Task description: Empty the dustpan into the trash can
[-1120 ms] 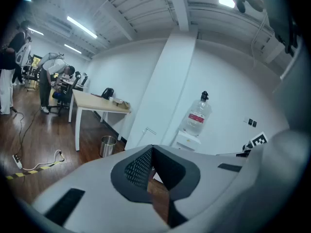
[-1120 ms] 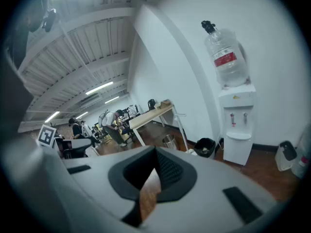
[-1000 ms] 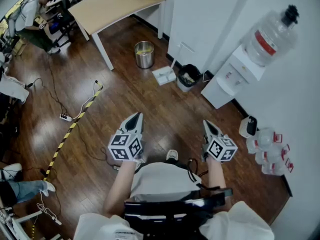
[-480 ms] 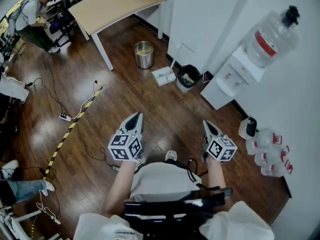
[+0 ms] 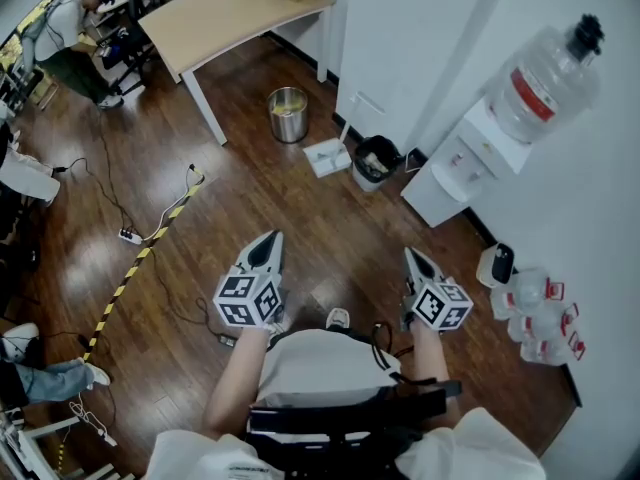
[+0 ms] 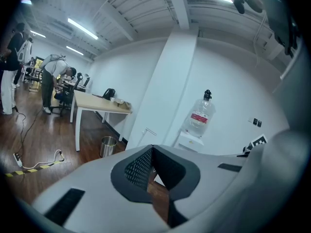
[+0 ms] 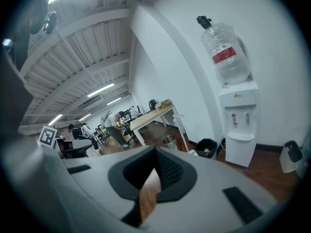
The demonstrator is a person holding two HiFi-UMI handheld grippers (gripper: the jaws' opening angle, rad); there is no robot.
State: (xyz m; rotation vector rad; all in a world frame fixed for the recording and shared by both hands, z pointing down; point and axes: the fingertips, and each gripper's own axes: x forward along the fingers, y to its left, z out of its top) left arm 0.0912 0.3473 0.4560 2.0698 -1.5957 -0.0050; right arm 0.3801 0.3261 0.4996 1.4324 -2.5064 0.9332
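Left claw [image 5: 268,248] closed, empty, lower centre-left. Dustpan [image 5: 328,155] on floor [image 5: 300,218] upper centre, well apart from both claws, looks slightly nearer the left one. Black trash can [image 5: 377,158] just right of it. Right claw [image 5: 412,260] closed, empty, lower centre-right.

A white water dispenser [image 5: 455,168] stands on the wooden floor [image 5: 300,218] against the right wall, an upended clear bottle [image 5: 545,78] on top. Clear jugs [image 5: 540,313] cluster by the same wall, nearer. A wooden counter [image 5: 225,18] stands at the far end. A yellow-black striped strip [image 5: 140,258] runs across the floor's left side beside a power strip [image 5: 130,235].
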